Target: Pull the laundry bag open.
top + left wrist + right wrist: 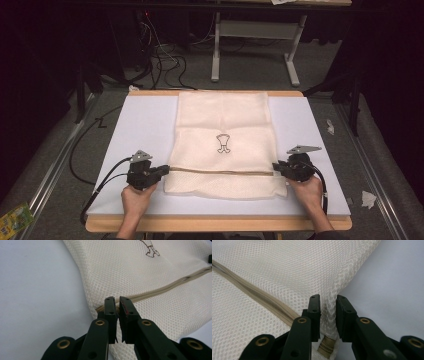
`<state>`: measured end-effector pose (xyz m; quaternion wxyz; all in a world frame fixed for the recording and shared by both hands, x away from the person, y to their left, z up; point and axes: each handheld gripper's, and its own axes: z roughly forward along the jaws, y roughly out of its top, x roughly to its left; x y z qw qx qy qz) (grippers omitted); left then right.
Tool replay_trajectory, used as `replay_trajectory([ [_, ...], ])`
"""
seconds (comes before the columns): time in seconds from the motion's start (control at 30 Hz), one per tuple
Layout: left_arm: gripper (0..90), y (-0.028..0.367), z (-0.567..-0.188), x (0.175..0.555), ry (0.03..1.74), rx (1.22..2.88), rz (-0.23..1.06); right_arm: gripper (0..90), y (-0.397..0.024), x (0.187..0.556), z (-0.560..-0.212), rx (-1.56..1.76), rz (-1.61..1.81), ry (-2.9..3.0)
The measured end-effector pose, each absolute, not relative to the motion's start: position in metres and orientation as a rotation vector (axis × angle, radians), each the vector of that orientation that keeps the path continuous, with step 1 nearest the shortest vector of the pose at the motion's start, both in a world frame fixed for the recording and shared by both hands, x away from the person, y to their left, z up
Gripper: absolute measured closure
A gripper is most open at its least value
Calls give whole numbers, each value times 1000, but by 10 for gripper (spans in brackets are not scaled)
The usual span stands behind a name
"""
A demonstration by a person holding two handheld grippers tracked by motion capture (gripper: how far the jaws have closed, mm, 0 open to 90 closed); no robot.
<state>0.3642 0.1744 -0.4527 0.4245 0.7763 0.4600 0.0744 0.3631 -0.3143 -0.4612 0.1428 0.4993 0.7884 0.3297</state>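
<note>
Near the desk's (310,200) front edge, two hands entering from below, each holding a gripper. Left gripper (162,171) at the left end of a mesh laundry bag's (222,130) zipper (220,171), jaws pressed nearly together, pinching the bag's edge where the zipper begins. Right gripper (276,167) at the zipper's right end, jaws a little apart, clamping a raised fold of mesh between them. Bag lying flat along the desk's middle, reaching from near the front edge to the far edge, with a small dark printed emblem (223,142) at its centre.

Possible trouble: thin, slippery mesh sliding out of the left pinch if pulled sideways; uneven tugging bunching the fabric or dragging the bag across the desk.

Left gripper view: tight hold on the seam (100,308) beside the zipper (172,285). Right gripper view: a woven tab (325,347) below the jaws, mesh fold (328,315) standing between them. High view alone: the bag's full outline and both hands together.
</note>
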Motion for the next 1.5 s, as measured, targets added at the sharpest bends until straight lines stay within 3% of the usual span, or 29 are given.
replay_trajectory([
  [0.1, 838, 173, -453, 364, 1144, 1938, 184, 720, -314, 363, -461, 1439, 958, 2276],
  [0.5, 634, 180, -446, 361, 1103, 1891, 243, 568, -319, 356, -453, 1427, 1005, 2204],
  [0.87, 603, 197, -433, 350, 1070, 1803, 363, 549, -332, 345, -441, 1422, 1080, 2125],
  [1.5, 592, 233, -436, 340, 1152, 1691, 424, 551, -366, 327, -432, 1437, 1154, 1977],
])
